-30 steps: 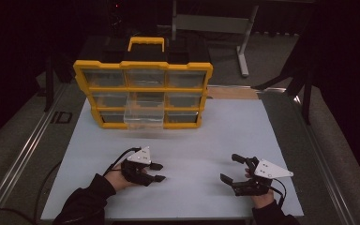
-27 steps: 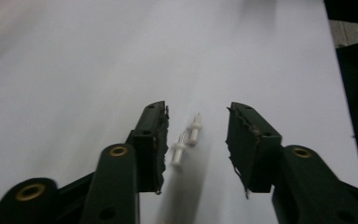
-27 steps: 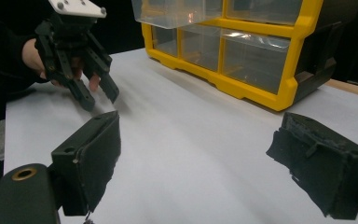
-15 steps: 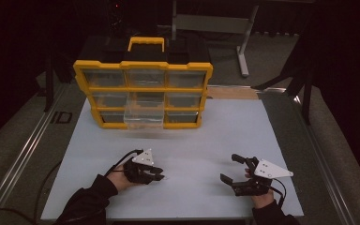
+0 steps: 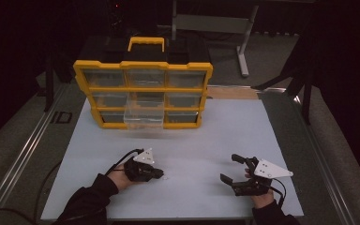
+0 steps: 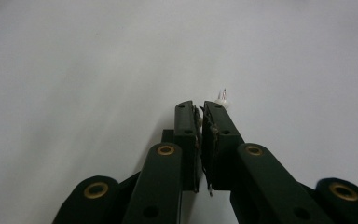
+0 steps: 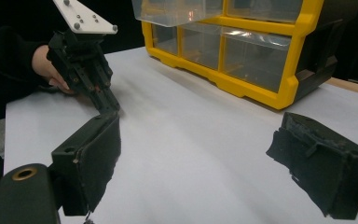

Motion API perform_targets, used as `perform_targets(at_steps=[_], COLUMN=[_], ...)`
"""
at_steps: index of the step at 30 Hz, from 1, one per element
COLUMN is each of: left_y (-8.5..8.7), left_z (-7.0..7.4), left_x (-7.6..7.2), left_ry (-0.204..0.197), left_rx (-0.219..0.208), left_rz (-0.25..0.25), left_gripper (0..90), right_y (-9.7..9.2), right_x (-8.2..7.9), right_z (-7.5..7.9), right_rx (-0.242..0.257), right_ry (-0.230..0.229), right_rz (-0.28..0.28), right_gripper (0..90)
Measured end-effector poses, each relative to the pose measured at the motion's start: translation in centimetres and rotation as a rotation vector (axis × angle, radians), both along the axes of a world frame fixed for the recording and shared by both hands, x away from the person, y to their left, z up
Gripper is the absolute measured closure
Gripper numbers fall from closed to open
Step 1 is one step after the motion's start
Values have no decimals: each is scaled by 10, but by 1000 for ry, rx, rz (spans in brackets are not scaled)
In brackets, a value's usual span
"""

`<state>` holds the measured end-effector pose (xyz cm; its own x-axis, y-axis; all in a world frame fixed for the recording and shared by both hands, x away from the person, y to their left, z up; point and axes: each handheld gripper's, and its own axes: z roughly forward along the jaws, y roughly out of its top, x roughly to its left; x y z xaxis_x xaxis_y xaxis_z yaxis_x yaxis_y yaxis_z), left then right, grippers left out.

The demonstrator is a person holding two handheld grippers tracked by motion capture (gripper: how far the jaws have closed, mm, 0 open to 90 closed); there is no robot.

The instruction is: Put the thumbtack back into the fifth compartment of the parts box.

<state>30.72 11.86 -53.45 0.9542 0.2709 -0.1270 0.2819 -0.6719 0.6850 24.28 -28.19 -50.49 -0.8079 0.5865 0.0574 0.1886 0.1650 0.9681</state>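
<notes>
While both hands rested near the front edge of the table, the scene was noted as follows.

Table: white board top, lit against a dark room.

Left gripper: low over the board toward the front left corner, held in the person's left hand, pointing toward the middle of the table. Its jaws had just been closing and now stood together, with only a thin slit between the pads in the left gripper view. Nothing could be seen clamped between them.

Small part: a tiny white piece with thin wire legs, lying on the board just past the tip of the left gripper's jaw, touching or nearly so; which one could not be told. In the high view it showed as a pale speck just off the jaw tips, near the front edge, left of centre.

Right gripper: near the front right corner, jaws standing wide apart with bare board between them. Held nothing.

Drawer box: yellow frame, clear drawers, black top with yellow handle, standing at the back edge, left of centre.

Open drawer: one clear drawer in the middle column stood pulled out toward the front.
</notes>
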Motion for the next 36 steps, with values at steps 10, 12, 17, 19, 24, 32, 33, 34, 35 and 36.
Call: perform_targets(at_steps=[10,12,17,19,24,32,33,34,35,36], left_y=[4,5,7,8,10,13,14,14,15,16], left_z=[9,13,26,34,49,68,70,72,73,75], left_x=[1,0,-1,-1,-1,1,1,1,1,1], left_ry=[-21,-28,-47,-61,-87,-111,-111,-116,-120,-118], left_rx=[-19,-25,-45,-56,-72,-85,-85,-84,-82,-88], left_rz=[12,11,12,11,8,-9,-9,-8,-10,-10], left_gripper=[854,854,854,854,854,854,854,854,854,854], right_y=[0,-1,0,0,0,0,0,0,0,0], right_x=[0,0,0,0,0,0,0,0,0,0], right_z=[0,0,0,0,0,1,0,0,1,1], right_rx=[4,4,6,4,5,4,4,4,4,4], right_ry=[1,1,1,-1,0,-1,1,1,0,-1], right_rz=[-1,-1,-1,-1,-1,-1,-1,0,0,0], right_gripper=[137,137,137,137,137,137,137,137,137,137])
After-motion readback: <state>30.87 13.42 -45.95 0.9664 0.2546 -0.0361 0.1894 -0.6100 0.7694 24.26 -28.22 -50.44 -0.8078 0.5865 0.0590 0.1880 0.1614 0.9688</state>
